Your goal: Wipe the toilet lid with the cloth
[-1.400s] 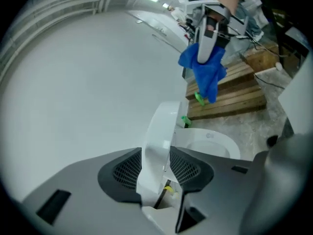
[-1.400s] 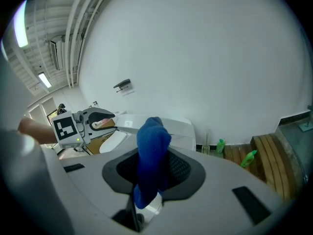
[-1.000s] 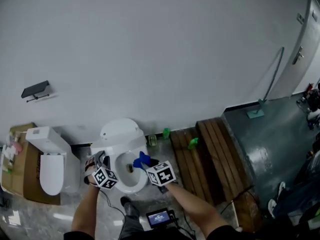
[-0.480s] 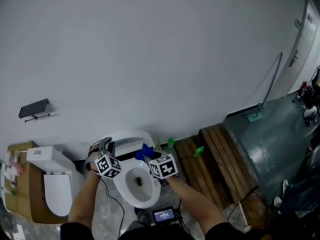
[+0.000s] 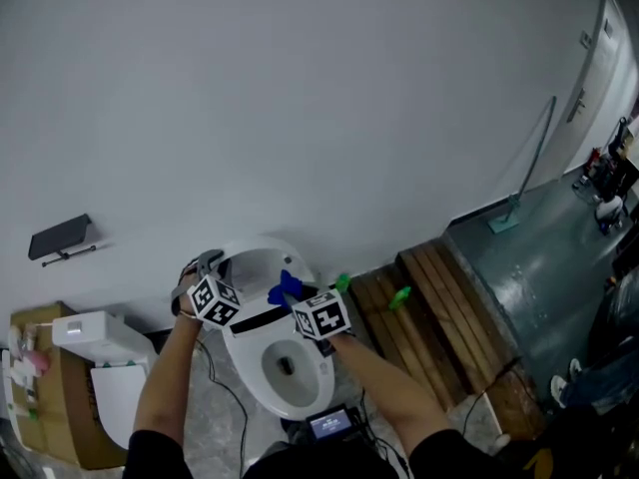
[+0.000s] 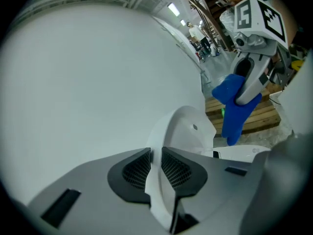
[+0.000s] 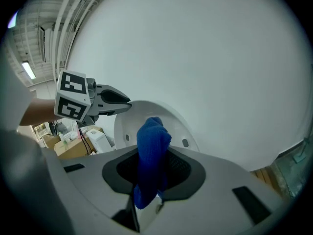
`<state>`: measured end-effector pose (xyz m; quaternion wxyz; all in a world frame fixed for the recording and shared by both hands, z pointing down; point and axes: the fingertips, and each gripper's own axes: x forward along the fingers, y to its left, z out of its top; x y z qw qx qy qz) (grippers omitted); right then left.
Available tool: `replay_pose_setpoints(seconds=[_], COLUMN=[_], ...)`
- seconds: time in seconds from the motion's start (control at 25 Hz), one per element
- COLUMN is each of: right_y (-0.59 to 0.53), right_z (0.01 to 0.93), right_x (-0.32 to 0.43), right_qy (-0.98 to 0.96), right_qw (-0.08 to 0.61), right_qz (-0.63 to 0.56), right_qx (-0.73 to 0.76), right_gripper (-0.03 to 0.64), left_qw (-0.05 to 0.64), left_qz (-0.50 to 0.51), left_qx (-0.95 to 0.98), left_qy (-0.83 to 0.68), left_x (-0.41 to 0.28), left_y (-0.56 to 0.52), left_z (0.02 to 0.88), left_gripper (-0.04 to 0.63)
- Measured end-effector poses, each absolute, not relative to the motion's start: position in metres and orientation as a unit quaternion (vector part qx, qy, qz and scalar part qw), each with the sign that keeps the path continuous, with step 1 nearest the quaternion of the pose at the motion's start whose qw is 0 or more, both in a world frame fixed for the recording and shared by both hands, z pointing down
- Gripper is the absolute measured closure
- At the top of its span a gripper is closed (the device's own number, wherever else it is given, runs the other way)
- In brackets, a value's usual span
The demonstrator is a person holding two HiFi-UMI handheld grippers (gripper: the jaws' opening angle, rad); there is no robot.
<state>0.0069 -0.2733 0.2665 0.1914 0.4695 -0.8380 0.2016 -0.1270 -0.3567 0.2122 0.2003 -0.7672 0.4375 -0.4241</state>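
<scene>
The white toilet lid (image 5: 252, 264) stands raised against the wall above the open bowl (image 5: 290, 367). My left gripper (image 5: 205, 263) is at the lid's left edge. Its jaws have just been closing. In the left gripper view the lid's rim (image 6: 188, 131) runs between the mesh pads (image 6: 137, 168), so my left gripper (image 6: 156, 158) is shut on it. My right gripper (image 5: 292, 297) is shut on a blue cloth (image 5: 285, 287) and holds it in front of the lid's inner face (image 7: 164, 112). The cloth (image 7: 151, 151) sticks up and hangs down from the right gripper (image 7: 152, 173).
A second white toilet (image 5: 110, 367) and a cardboard box (image 5: 40, 397) stand at the left. A wooden bench (image 5: 434, 317) with green bottles (image 5: 400, 295) lies to the right. A small screen device (image 5: 329, 424) sits on the floor by the bowl. A black holder (image 5: 60, 236) hangs on the wall.
Both grippers have risen from beside the bowl toward the wall. The left one now sits on the raised lid's edge. The cloth has travelled up with the right gripper.
</scene>
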Motion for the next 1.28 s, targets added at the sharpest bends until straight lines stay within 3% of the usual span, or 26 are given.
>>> replay_pose_setpoints(seconds=[0.36,0.8,1.28], right_y=[-0.328,-0.396,-0.456], right_z=[0.26,0.256,0.252], right_x=[0.001,-0.043,-0.062], right_qy=[-0.852,-0.883,-0.889], right_qw=[0.203,0.304,0.338], right_qz=[0.185,0.111,0.055], right_qx=[0.446,0.339,0.304], right_gripper=[0.515,0.515,0.515], left_qw=[0.159,0.176,0.207], left_qz=[-0.423,-0.486,-0.519], left_qx=[-0.766,-0.706,-0.665], left_qy=[0.457,0.485,0.495], left_x=[-0.141,-0.154,-0.156], left_y=[-0.412,-0.468,-0.474], left_z=[0.209,0.214,0.215], left_gripper=[0.523,0.538,0.54])
